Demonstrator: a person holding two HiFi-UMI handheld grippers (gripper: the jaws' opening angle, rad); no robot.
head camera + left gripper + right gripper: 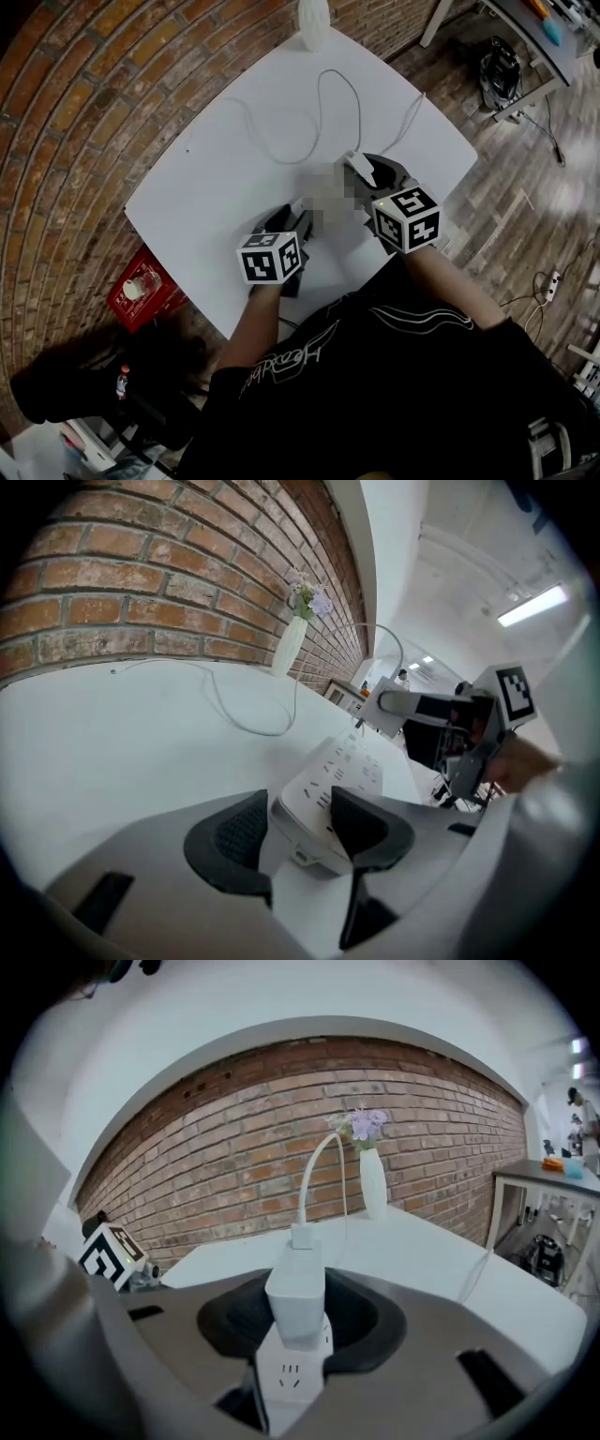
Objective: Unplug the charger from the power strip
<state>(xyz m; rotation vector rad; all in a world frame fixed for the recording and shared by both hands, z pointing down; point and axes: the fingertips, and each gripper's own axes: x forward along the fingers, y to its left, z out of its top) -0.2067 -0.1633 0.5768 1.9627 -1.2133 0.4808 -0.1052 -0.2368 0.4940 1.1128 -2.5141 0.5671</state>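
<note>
Charger sits clamped in our right claw, at two o'clock from our left claw, which grips the power strip. We judge the pull under way; next we lift straight off, strip held down.

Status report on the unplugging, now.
Left hand-held gripper shut on power strip. Right hand-held gripper shut on charger, which appears just off the strip, prongs unseen. Cable slack on table, nothing blocking.
</note>
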